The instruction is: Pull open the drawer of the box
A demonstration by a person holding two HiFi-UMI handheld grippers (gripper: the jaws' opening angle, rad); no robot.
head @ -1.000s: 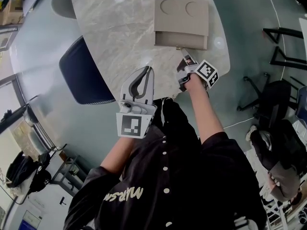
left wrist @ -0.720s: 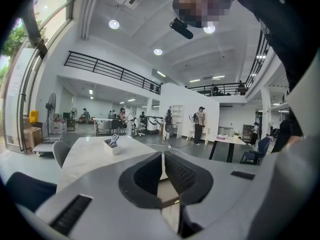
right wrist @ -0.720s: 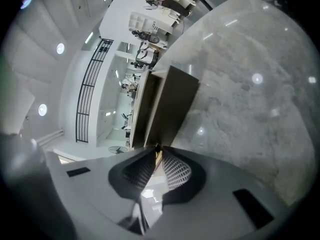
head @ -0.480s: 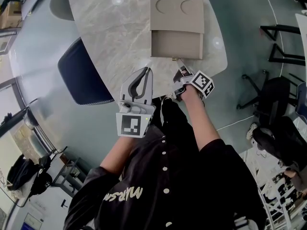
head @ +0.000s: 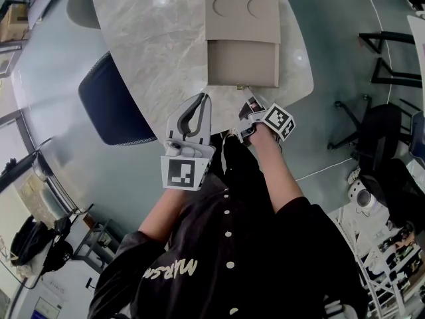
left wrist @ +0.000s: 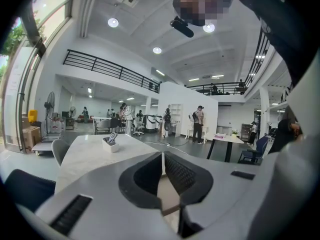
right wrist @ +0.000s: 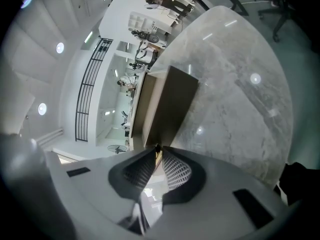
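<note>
One drawer (head: 243, 63) stands well out of the box (head: 242, 15), toward the counter's (head: 153, 58) near edge. The right gripper (right wrist: 159, 153) has its fingers clamped on what appears to be the pull tab (right wrist: 157, 147). The left gripper (left wrist: 162, 159) has its fingers together and empty. Little travel likely remains.

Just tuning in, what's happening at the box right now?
A person is working the tan box on the marble table with two handheld grippers. The right gripper has its jaws shut on the small pull tab of the drawer, which stands well out. The left gripper hangs by the table edge, jaws shut, empty.
</note>
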